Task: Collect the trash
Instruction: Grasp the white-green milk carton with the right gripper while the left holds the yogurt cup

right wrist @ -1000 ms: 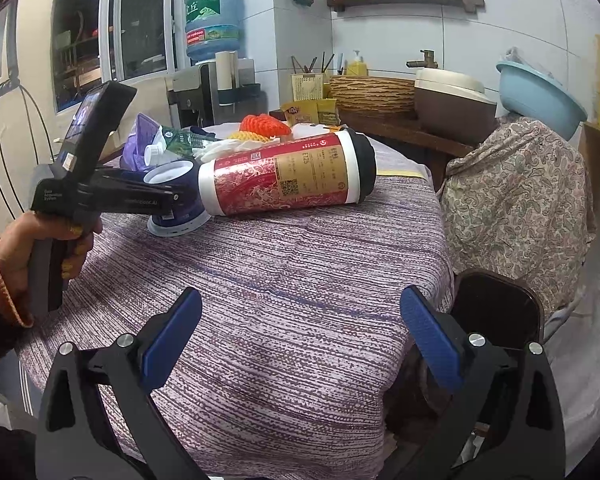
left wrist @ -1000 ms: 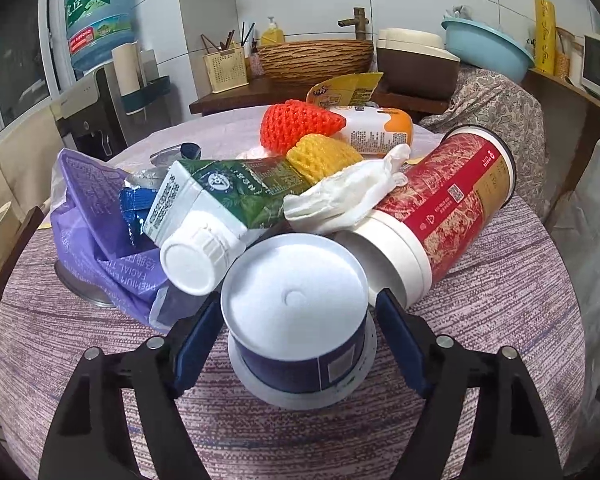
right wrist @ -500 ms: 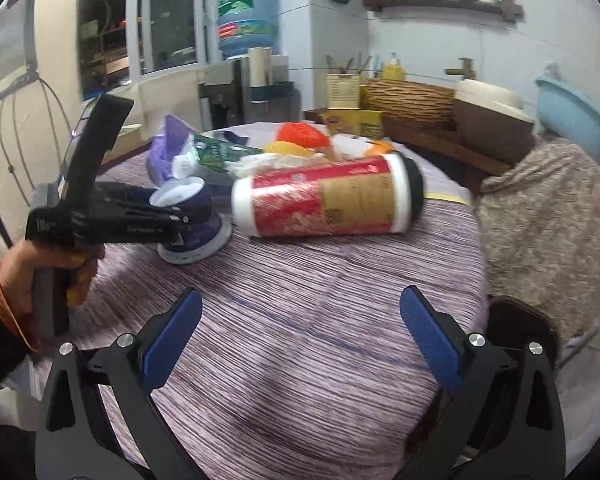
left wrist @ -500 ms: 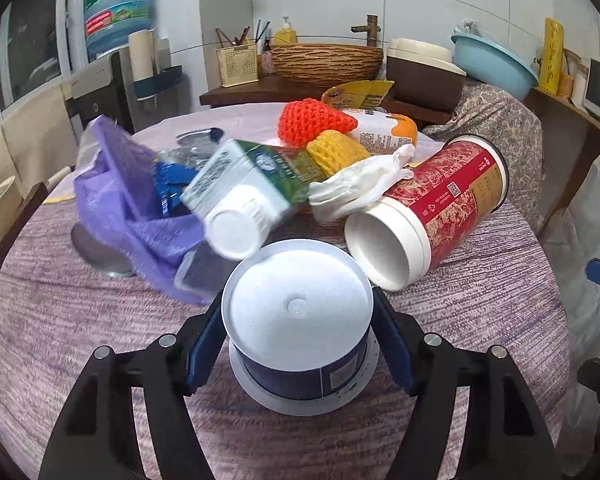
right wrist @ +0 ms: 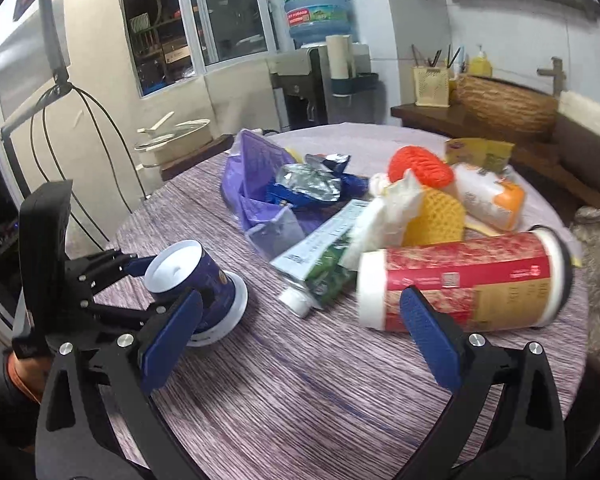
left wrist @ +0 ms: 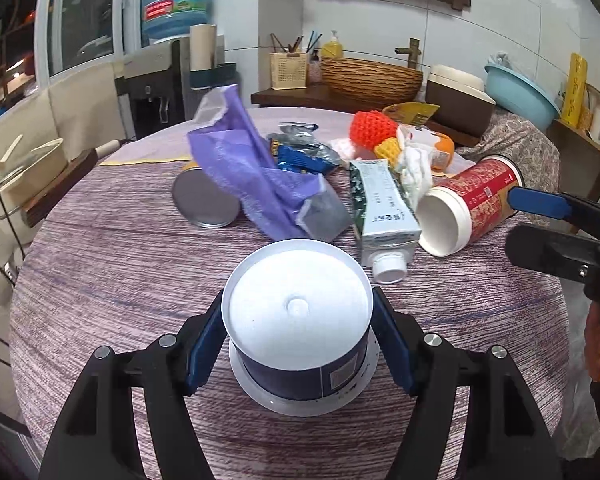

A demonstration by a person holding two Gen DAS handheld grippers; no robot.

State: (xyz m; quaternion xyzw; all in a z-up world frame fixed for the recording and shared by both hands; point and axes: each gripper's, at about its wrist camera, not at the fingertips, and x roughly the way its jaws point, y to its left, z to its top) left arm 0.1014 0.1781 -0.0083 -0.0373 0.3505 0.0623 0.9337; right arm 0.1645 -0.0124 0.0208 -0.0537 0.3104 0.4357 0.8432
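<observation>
Pinching the upturned blue cup [left wrist: 300, 344] between its pads, the left gripper [left wrist: 298, 346] holds it while the right gripper [right wrist: 300, 340] hangs spread before the red canister [right wrist: 464, 284].

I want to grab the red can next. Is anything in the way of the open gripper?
Nothing visible is. The right gripper is open, and the red can lies on its side just past it, with only bare tablecloth between them. The green carton lies against the can's left end, not in front.
</observation>
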